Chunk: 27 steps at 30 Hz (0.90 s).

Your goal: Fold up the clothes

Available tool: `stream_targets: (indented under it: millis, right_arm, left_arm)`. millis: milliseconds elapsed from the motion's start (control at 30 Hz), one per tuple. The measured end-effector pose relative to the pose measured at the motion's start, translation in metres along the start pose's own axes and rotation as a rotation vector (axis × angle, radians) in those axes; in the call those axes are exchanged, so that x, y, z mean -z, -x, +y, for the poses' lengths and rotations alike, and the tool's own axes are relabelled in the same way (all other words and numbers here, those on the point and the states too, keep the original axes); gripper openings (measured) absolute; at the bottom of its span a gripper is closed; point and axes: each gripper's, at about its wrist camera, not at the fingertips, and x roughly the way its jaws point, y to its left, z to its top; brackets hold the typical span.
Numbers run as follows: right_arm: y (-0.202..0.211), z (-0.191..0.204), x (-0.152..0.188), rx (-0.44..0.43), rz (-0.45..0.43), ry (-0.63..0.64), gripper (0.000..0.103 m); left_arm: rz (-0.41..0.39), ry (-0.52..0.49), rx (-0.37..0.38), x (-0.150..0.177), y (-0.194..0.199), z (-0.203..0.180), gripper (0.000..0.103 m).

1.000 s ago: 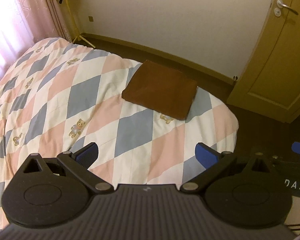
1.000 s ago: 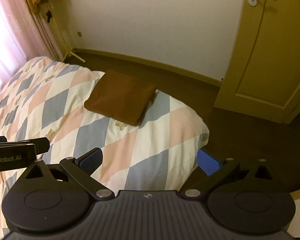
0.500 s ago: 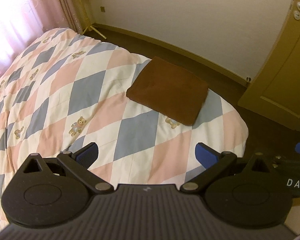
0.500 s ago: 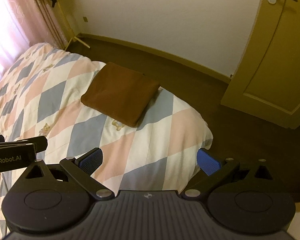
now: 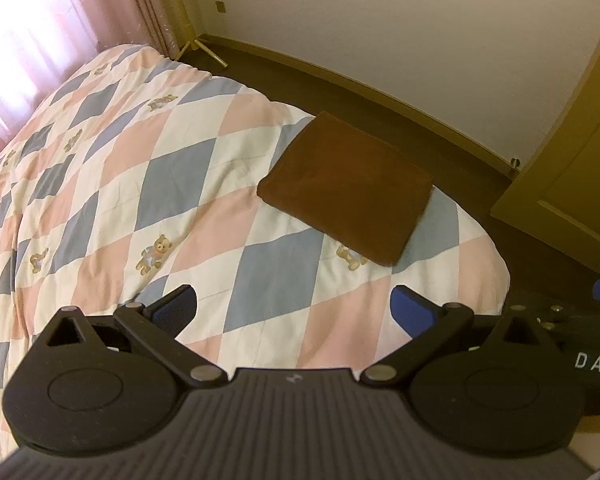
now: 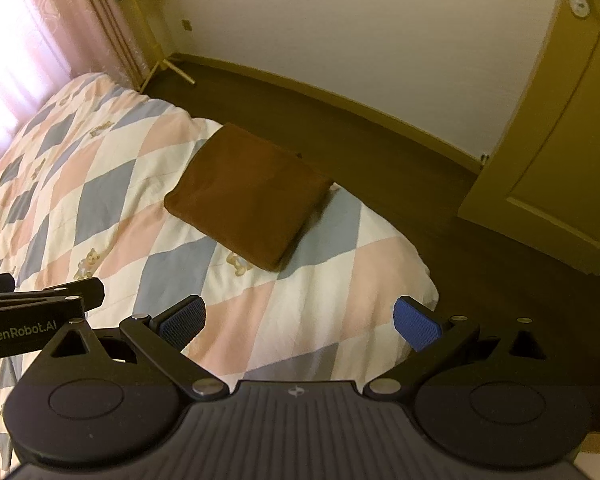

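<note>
Item one, left tool (image 5: 294, 308): released, blue pads spread wide, nothing between them; you hold it above the near part of the bed (image 5: 100, 184), clear of the quilt.

Item two, brown garment (image 5: 346, 196): folded into a flat, squared packet, lying on the quilt near the bed's far right corner, close to the edge. It sits ahead of the left tool and a little to its right, well apart from the pads.

Item three, right tool (image 6: 300, 322): likewise released and empty, raised over the bed's near right edge. The garment (image 6: 248, 196) lies ahead and slightly left of it, untouched.

Step in hand, by your entry-keeper's judgement: the fold looks complete, with both tools standing off. Next move likely calls either for leaving the packet be or for a low, level approach to its near edge, should you want to square or shift it.
</note>
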Motion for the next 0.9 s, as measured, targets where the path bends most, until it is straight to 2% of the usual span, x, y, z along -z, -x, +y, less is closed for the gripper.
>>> stream_targets:
  millis: [467,700,900]
  right_arm:
    - [-0.025,0.016,-0.030,-0.043,0.005,0.080,0.103]
    - [-0.034,0.008,-0.040,-0.049,0.016,0.083,0.103]
    - [-0.037,-0.004,-0.047,-0.048,0.020,0.076,0.103]
  left_arm:
    - [0.000,0.043,-0.059,-0.023,-0.014,0.008,0.102]
    - [0.010,0.037,-0.059,-0.033,-0.024,-0.003,0.102]
    - [-0.017,0.020,-0.054,-0.040,-0.024,-0.015,0.102]
